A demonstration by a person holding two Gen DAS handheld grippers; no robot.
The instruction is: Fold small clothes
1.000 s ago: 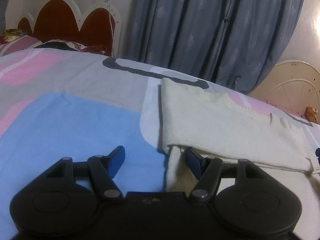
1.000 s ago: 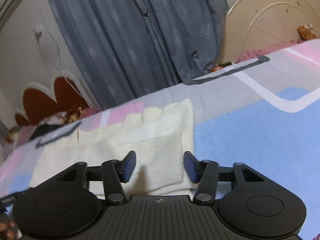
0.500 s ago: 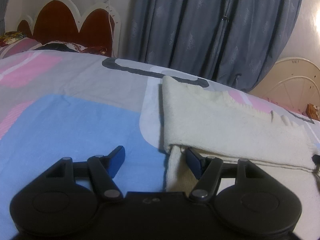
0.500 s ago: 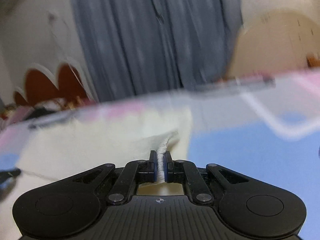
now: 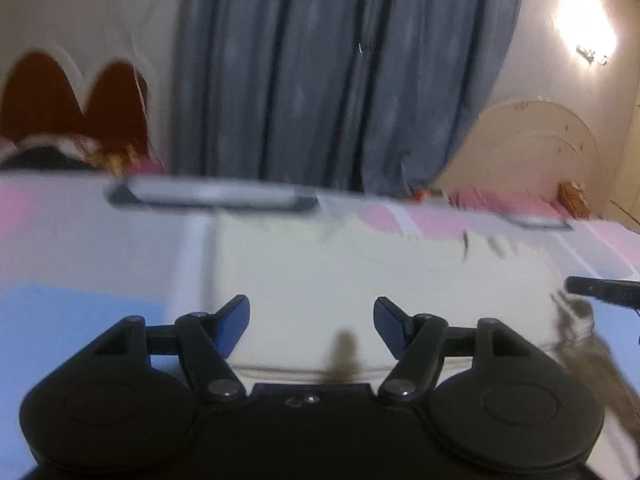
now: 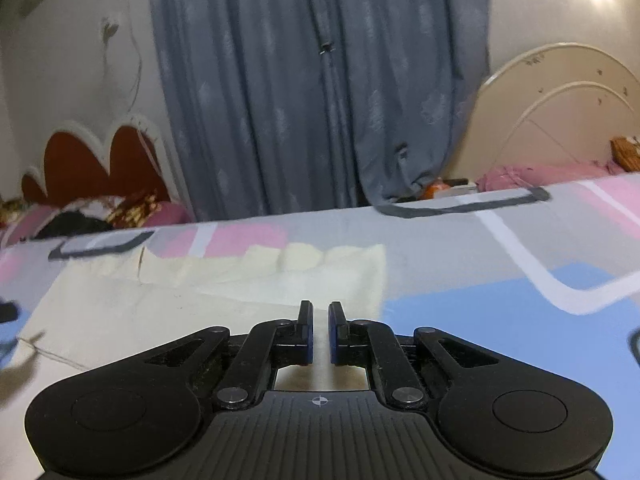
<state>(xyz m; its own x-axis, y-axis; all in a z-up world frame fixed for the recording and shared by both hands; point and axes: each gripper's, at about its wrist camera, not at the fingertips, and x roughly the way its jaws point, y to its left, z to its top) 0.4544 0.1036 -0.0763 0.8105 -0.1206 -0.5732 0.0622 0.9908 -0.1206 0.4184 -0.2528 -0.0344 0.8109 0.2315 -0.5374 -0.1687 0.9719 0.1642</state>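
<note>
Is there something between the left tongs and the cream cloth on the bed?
Nothing visible. The open left tongs hang right over the cream cloth, with only its bare surface between the fingers.

Cream garment (image 6: pixel 208 300), blue-pink-grey patterned bedsheet (image 6: pixel 500 320), grey-blue curtain (image 6: pixel 320 100)

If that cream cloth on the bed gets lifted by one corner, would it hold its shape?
Probably not. The cream cloth lies flat in soft folded layers on the bedsheet, so it would likely droop. Its fuzzy-looking weave suggests it won't slip easily.
</note>
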